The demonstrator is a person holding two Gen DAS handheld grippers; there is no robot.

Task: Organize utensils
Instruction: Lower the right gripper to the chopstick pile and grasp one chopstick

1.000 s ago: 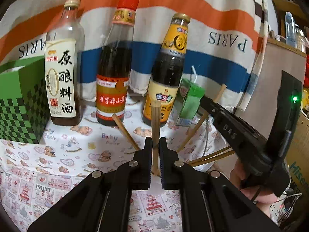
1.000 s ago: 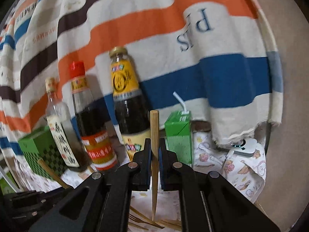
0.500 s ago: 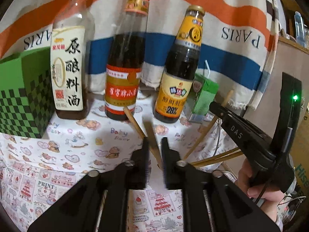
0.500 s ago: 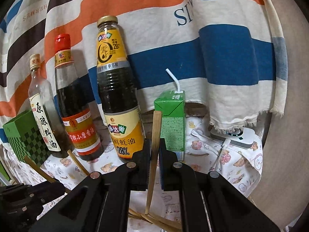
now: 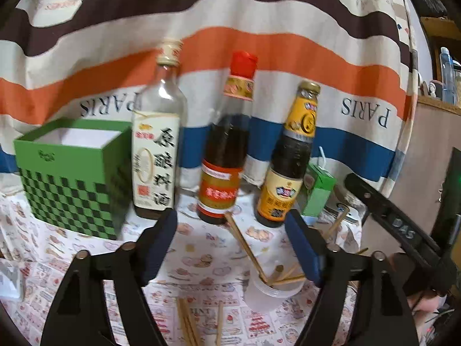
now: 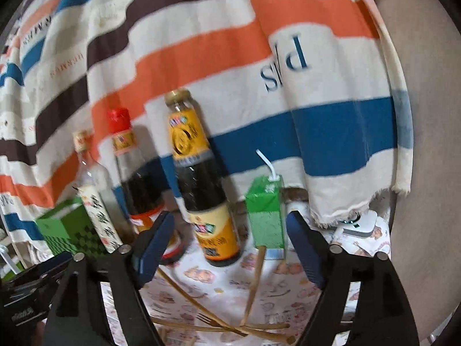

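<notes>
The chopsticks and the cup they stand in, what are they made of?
The chopsticks look like bamboo or wood: tan, matte, thin straight sticks. The cup looks like cloudy, see-through plastic with a ribbed rim, though blur leaves that unsure.

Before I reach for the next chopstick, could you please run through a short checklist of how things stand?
1. Left gripper free: ok, jaws wide apart, nothing between them.
2. Right gripper free: ok, jaws wide apart, nothing held.
3. Clear plastic cup upright: ok, it stands on the printed tablecloth with several chopsticks leaning out.
4. Work remaining: ok, loose chopsticks lie on the cloth near the left gripper.
5. Clearance from bottles: cannot tell; the oyster sauce bottle and the red-capped bottle stand just behind the cup.
6. Chopstick in cup settled: cannot tell, the frame is blurred.
</notes>
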